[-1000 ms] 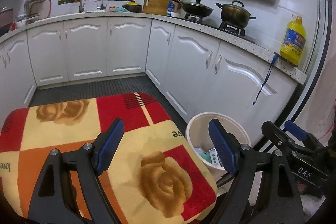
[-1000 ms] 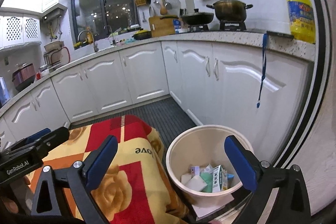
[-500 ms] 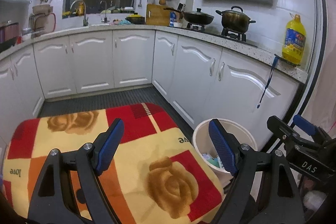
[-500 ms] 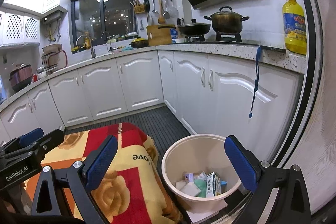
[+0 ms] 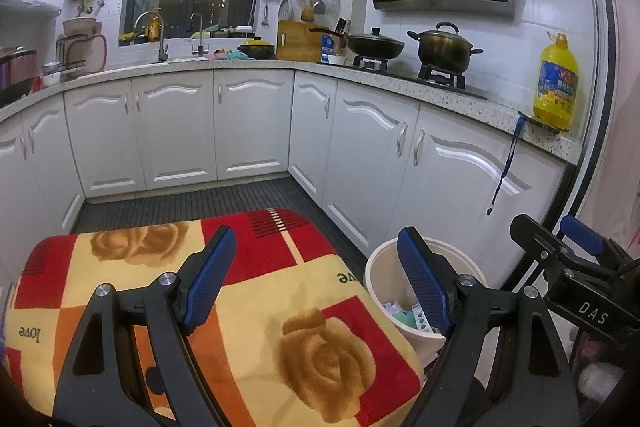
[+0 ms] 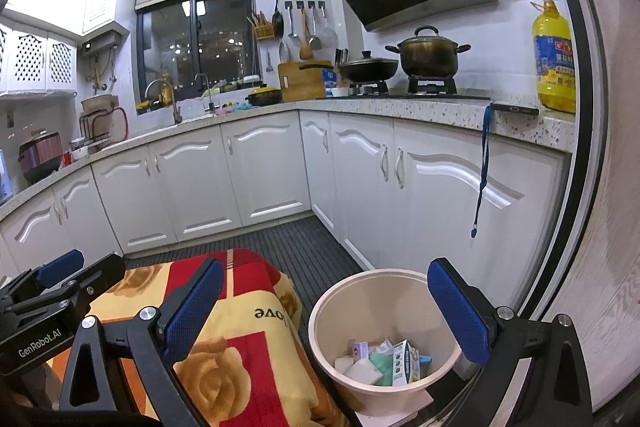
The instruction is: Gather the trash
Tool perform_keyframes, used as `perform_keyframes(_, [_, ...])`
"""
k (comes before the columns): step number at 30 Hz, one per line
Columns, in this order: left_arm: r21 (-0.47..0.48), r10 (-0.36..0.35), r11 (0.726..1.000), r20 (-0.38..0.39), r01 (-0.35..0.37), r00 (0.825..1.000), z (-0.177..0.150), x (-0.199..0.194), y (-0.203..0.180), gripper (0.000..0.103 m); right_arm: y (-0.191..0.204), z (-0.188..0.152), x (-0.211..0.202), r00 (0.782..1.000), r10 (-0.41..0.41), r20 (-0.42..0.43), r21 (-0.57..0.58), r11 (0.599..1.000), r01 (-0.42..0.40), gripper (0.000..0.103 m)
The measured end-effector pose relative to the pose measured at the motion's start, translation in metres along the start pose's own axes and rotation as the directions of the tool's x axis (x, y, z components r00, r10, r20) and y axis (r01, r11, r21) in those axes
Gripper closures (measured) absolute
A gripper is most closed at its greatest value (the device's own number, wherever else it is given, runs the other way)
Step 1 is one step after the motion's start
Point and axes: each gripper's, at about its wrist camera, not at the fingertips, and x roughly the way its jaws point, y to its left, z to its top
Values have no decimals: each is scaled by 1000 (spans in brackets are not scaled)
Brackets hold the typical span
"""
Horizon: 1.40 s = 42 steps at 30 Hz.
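Kitchen scene, read from left to right. At far left, a patterned blanket [image 5: 248, 311] in red, cream and orange with rose motifs covers a raised surface; no loose rubbish is visible on it. Above the blanket hangs the left gripper [image 5: 316, 283], its two blue-padded jaws standing wide apart with nothing between them. In the right wrist view the right gripper [image 6: 328, 311] is likewise spread wide and empty, one pad over the blanket's edge and the other over the far rim of the bin.

To the right of the blanket, on the dark ribbed floor [image 6: 320, 247] and close against the white cabinets [image 6: 436, 195], stands a cream waste bin [image 6: 384, 283]. The collected trash [image 6: 384, 363] lies at its bottom: a small printed carton, a white block, a green scrap and other paper pieces, filling only the lowest part of the bin.

Further right, on the speckled countertop [image 5: 496, 107], stands a yellow oil bottle [image 5: 556, 83], with a blue lanyard hanging over the counter edge.

Judged from this arrangement, the task appears largely or wholly done: several items are already binned, both grippers are free, and no remaining litter can be identified. Whether more lies outside the views cannot be told.
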Motion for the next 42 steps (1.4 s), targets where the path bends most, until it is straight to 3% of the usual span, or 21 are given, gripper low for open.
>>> perform_keyframes(42, [18, 33, 999, -13, -33, 999, -4, 13, -2, 21, 14, -5, 11, 1000, 17, -22, -28, 999, -17, 2])
